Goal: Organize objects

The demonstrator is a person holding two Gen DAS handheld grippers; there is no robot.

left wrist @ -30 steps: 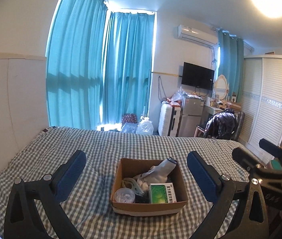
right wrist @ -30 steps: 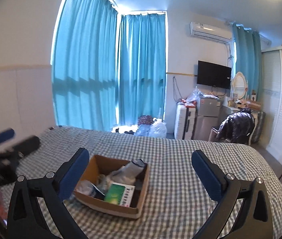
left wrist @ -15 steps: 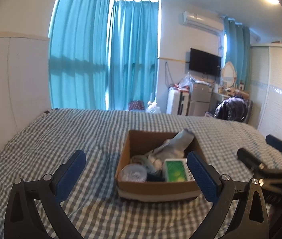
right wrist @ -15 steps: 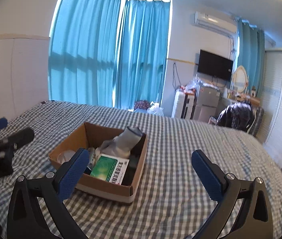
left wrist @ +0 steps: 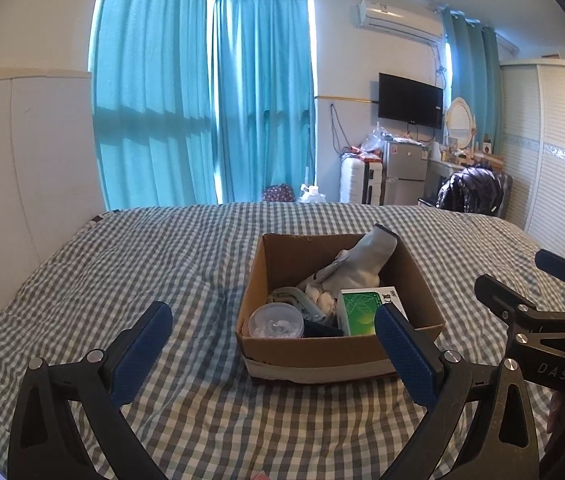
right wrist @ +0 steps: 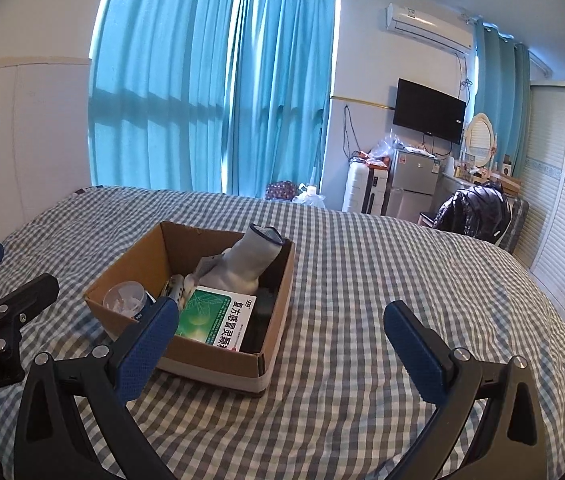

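- Your left gripper and right gripper hover with fingers wide, empty.
- The cardboard box sits mid-bed; the soft bedding may let it tip or slide.

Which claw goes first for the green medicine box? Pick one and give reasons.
Left. In its own view the left claw is open and frames the cardboard box, the green medicine box just inside its right finger. The right claw, also open, points mostly at bare checked bedspread.

Left hand-held gripper agape, empty; right hand-held gripper agape, empty, level.
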